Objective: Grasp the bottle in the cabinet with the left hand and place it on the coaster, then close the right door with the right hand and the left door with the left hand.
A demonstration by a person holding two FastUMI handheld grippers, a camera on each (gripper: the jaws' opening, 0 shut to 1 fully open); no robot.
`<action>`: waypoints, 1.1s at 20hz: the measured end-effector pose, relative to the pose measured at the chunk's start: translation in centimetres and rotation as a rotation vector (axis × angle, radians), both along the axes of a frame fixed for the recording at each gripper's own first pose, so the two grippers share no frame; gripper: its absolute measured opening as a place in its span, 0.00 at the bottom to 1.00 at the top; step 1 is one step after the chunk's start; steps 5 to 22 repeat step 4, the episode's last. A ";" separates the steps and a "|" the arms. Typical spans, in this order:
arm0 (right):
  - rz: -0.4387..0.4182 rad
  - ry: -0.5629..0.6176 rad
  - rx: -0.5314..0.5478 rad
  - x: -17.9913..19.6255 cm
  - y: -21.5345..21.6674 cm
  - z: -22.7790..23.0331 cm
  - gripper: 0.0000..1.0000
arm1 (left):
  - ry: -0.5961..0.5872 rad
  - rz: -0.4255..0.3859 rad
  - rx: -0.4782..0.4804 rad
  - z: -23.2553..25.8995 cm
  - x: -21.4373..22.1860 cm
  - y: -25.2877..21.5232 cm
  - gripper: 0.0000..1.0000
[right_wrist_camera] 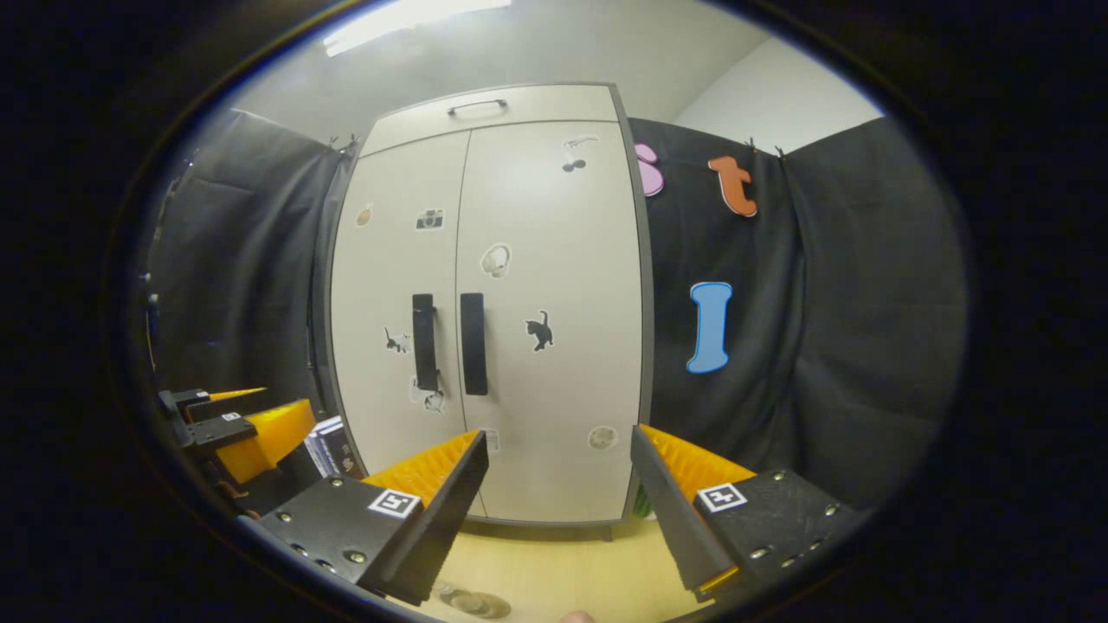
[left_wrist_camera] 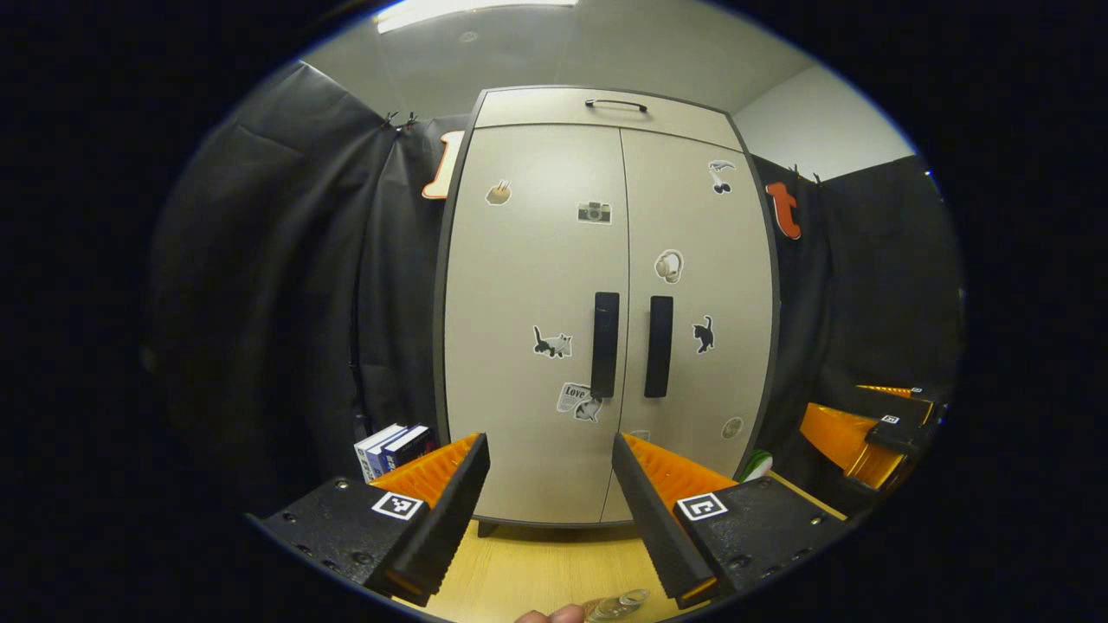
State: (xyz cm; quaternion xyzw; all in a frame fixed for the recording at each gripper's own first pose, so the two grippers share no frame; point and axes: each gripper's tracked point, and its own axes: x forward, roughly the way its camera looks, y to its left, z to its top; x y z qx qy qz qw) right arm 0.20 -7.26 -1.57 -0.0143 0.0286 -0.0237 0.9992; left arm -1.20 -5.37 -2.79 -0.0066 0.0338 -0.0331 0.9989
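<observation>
We face the cabinet (left_wrist_camera: 610,303) with both its doors shut, so the bottle the task names is presumably inside and hidden from us. Not having seen it, we can only guess that it is stiff and smooth, perhaps slippery, and best taken around the middle of the body with the fingers level; its weight and fragility we cannot judge.

Our left tool (left_wrist_camera: 550,510) is spread wide with nothing between its fingers, pointed at the lower part of the doors. Our right tool (right_wrist_camera: 559,510) is likewise spread and empty, aimed a little to the right of the two handles. The left door handle (left_wrist_camera: 605,343) and the right door handle (left_wrist_camera: 659,346) stand upright, just beside each other at the seam. By our judgement, the doors must be opened before anything else.

The surface (left_wrist_camera: 554,567) is pale wood, with the cabinet standing on it. At its near edge lies a clear round coaster (left_wrist_camera: 616,604), well in front of the cabinet. A few books (left_wrist_camera: 394,448) stand beside the cabinet's left side, and something green (left_wrist_camera: 755,465) peeks out at its right foot. Black cloth walls the booth, with a pale ceiling and a strip light above.
</observation>
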 end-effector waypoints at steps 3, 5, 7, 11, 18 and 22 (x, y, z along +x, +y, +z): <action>0.003 -0.002 0.001 -0.3 -0.1 0.2 1.00 | 0.008 0.005 -0.004 -0.2 -0.2 0.2 0.91; 0.003 -0.002 0.001 -0.3 -0.2 0.1 1.00 | 0.008 0.006 -0.005 -0.2 -0.3 0.2 0.91; 0.003 -0.002 0.001 -0.3 -0.2 0.1 1.00 | 0.008 0.006 -0.005 -0.2 -0.3 0.2 0.91; 0.003 -0.002 0.001 -0.3 -0.2 0.1 1.00 | 0.008 0.006 -0.005 -0.2 -0.3 0.2 0.91; 0.003 -0.002 0.001 -0.3 -0.2 0.1 1.00 | 0.008 0.006 -0.005 -0.2 -0.3 0.2 0.91; 0.003 -0.002 0.001 -0.3 -0.2 0.1 1.00 | 0.008 0.006 -0.005 -0.2 -0.3 0.2 0.91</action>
